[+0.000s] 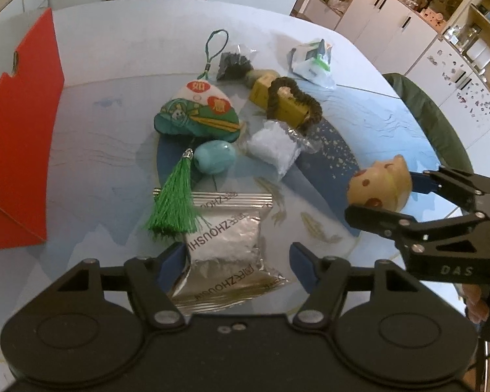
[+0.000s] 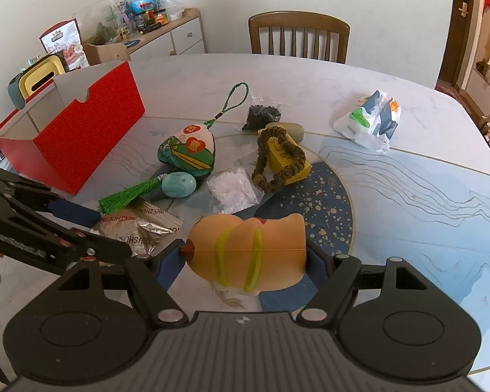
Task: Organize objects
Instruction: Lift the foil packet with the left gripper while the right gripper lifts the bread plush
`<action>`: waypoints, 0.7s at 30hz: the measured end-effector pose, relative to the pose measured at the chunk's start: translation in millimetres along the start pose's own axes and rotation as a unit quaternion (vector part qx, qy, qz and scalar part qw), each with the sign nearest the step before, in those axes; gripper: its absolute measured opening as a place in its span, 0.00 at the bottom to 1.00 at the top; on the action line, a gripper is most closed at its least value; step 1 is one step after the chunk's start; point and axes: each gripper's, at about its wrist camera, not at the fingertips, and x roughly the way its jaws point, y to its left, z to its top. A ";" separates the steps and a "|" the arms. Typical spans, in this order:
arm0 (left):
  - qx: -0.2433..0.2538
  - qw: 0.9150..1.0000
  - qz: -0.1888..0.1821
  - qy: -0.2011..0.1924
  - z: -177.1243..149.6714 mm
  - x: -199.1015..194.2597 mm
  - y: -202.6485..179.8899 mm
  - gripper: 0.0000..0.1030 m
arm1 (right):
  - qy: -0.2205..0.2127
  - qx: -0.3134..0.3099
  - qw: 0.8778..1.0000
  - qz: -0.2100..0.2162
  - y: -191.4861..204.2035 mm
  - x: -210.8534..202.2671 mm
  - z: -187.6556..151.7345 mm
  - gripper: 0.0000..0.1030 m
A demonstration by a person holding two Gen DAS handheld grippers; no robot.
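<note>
1. Meanwhile, the red box (image 2: 72, 137) stands open well to the left of both tools, the likely home for the scattered clutter on the table (image 2: 408, 98).
2. Right gripper (image 2: 245, 258) pinches the tan toy (image 2: 245, 248) end to end; a steady squeeze and a high carry over the pile should serve best.
3. Left gripper (image 1: 235, 261) stands spread around the silver packet (image 1: 225, 248), pads apparently not pressing; it should centre before closing.
4. Partly hidden: the packet's near end, behind that tool's body, and its print.
</note>
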 end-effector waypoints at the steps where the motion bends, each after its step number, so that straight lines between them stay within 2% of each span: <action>1: 0.001 1.000 0.005 0.003 0.3 3.3 -0.4 0.65 | 0.000 0.000 1.000 0.000 -0.2 -0.1 -0.6 0.74; 6: -0.005 1.000 0.026 0.010 1.0 13.5 1.6 0.51 | 0.001 0.001 1.000 0.000 -1.6 -0.1 -2.2 0.74; 9: -0.006 1.000 0.025 0.007 0.2 11.0 2.3 0.48 | 0.001 0.000 1.000 -0.001 -2.2 -0.2 -3.3 0.74; 12: -0.007 1.000 0.022 0.009 -1.6 6.4 1.0 0.47 | 0.001 0.001 1.000 -0.002 -3.8 -1.0 -4.6 0.74; 21: -0.001 1.000 -0.029 -0.009 -2.5 -28.8 -3.4 0.47 | -0.006 0.005 1.000 -0.003 -6.3 -5.5 -3.3 0.74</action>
